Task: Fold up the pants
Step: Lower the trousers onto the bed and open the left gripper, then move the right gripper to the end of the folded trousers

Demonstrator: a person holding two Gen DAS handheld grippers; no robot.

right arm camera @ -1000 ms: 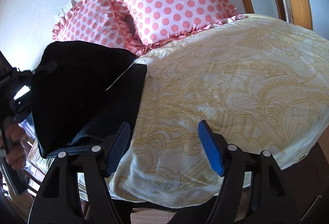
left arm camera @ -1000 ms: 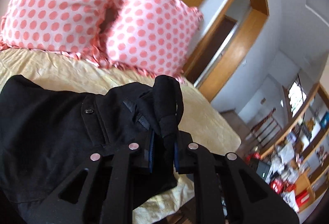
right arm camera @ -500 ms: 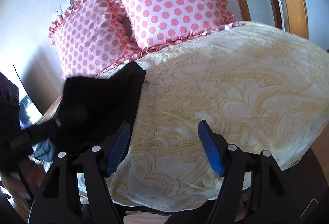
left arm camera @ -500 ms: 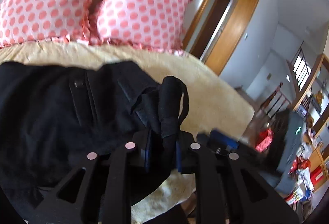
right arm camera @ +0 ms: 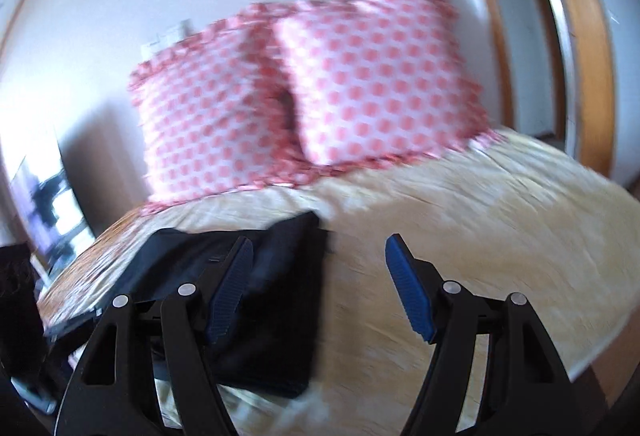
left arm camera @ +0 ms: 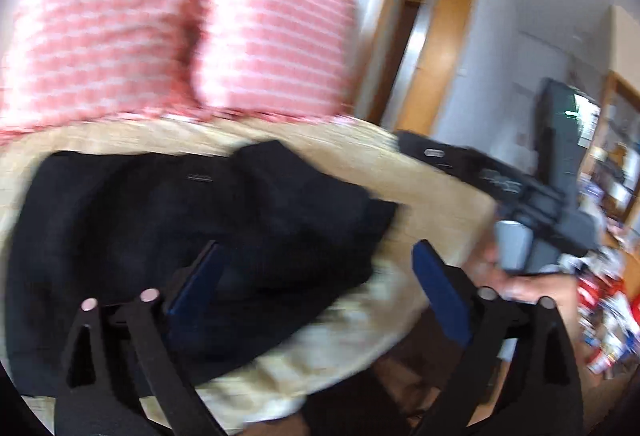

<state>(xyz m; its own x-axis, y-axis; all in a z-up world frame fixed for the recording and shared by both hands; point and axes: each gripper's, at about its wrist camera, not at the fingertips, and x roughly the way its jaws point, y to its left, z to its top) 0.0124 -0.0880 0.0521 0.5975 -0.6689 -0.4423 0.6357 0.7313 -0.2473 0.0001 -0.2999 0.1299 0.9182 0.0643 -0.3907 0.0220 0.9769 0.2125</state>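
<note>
Both tongs are now standing spread and empty: the left tongs [left arm camera: 316, 288], which were pinching a bunch of fabric half a second ago, have let go, so the black cloth pants [left arm camera: 168, 236] are lying bundled on the yellow patterned bedspread [right arm camera: 500, 228], probably a fold just laid. Pants are sitting near the bed's left edge; open bedspread is stretching rightward, toward the pink polka-dot pillows [right arm camera: 312, 92].

Both views are bright with daylight and heavily motion-blurred. In the left wrist view the pillows [left arm camera: 176, 36] ahead of the gripper smear into horizontal streaks; in the right wrist view their dots stay readable but soft. Glare washes out a window [right arm camera: 44, 204] far left. Fisheye bending curves the door frames [right arm camera: 588, 48], with dark vignetting at the corners.
</note>
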